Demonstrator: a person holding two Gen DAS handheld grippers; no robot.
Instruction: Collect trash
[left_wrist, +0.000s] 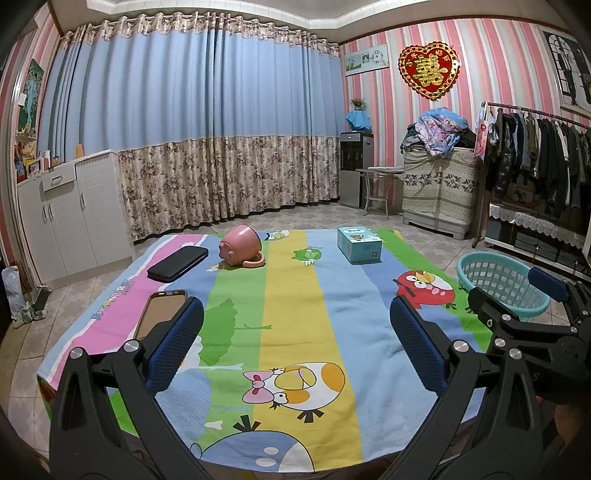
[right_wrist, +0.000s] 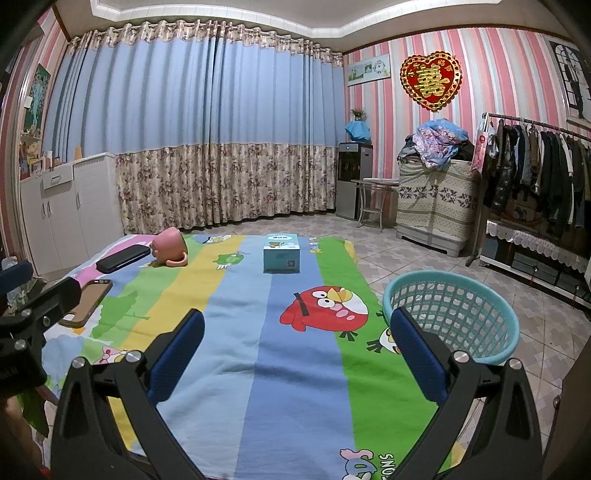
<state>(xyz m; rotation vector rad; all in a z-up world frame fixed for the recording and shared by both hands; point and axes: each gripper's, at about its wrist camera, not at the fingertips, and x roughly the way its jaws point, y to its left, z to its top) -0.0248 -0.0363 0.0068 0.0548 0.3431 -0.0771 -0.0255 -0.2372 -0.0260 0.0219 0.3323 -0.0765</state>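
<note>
Both tools, left tool (left_wrist: 295, 325) and right tool (right_wrist: 297, 332), gape wide, empty; no trash shows on the bench (right_wrist: 295, 369) ahead; the laundry basket (right_wrist: 491, 350) to the right looks empty, its bottom hidden.

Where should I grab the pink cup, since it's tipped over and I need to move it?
Take the pink cup by its handle loop, which lies low on the cloth facing the near right. Come from above with one finger through the loop; the round body would likely roll or slip.
</note>
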